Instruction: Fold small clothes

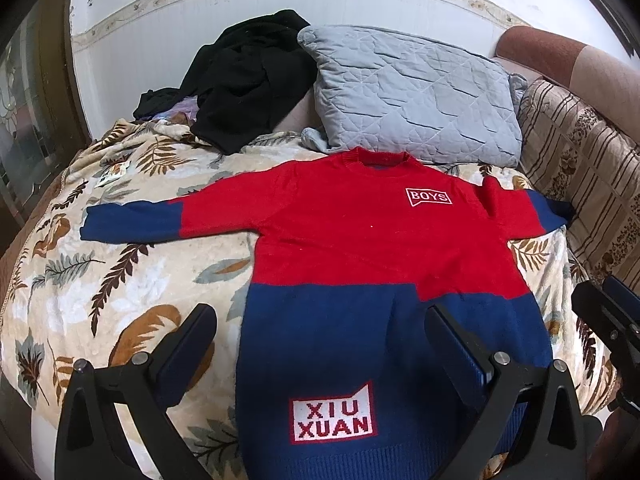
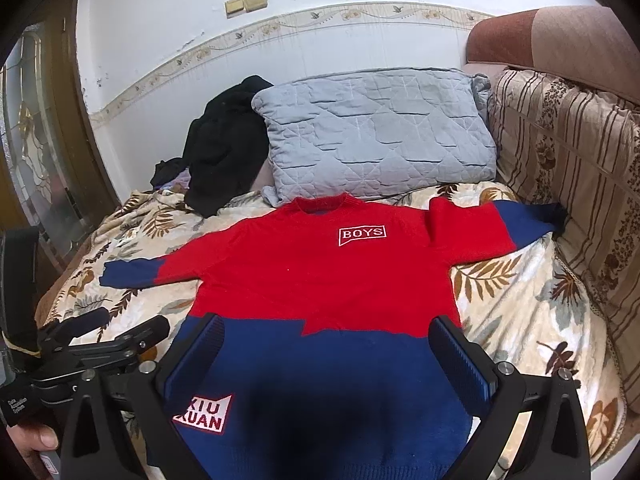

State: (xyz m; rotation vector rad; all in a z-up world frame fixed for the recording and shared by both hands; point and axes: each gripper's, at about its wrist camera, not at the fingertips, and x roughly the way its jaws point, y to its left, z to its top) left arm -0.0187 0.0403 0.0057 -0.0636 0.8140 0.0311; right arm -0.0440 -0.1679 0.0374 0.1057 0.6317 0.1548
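Item: red-and-navy knitted child's sweater (image 1: 360, 240), lying face up and spread flat on the cream plush blanket with brown and grey leaf print (image 1: 120, 280); both sleeves are reaching outward, each ending in a navy cuff; the neckline is pointing toward the wall; a white-bordered "BOYS" patch (image 1: 429, 197) is sitting on the red chest, and a white "XIU XUAN" label (image 1: 334, 416) is sitting on the navy lower half near the hem.

Left gripper (image 1: 320, 340): its black fingers are standing wide apart, holding nothing; one finger is hanging over the blanket, the other over the navy panel.

Right gripper (image 2: 326, 352): its fingers are likewise spread wide and empty, both hanging over the sweater's navy lower part; the left gripper is showing at the lower left of the right wrist view.

Surroundings: a grey quilted pillow (image 1: 412, 92) is leaning just behind the collar; a heap of black clothing (image 1: 248, 80) is lying beside the pillow; a striped beige-and-brown floral cushion (image 2: 568, 168) is lining the side by the far sleeve; a white wall with a floral border strip (image 2: 280, 24) is standing behind.
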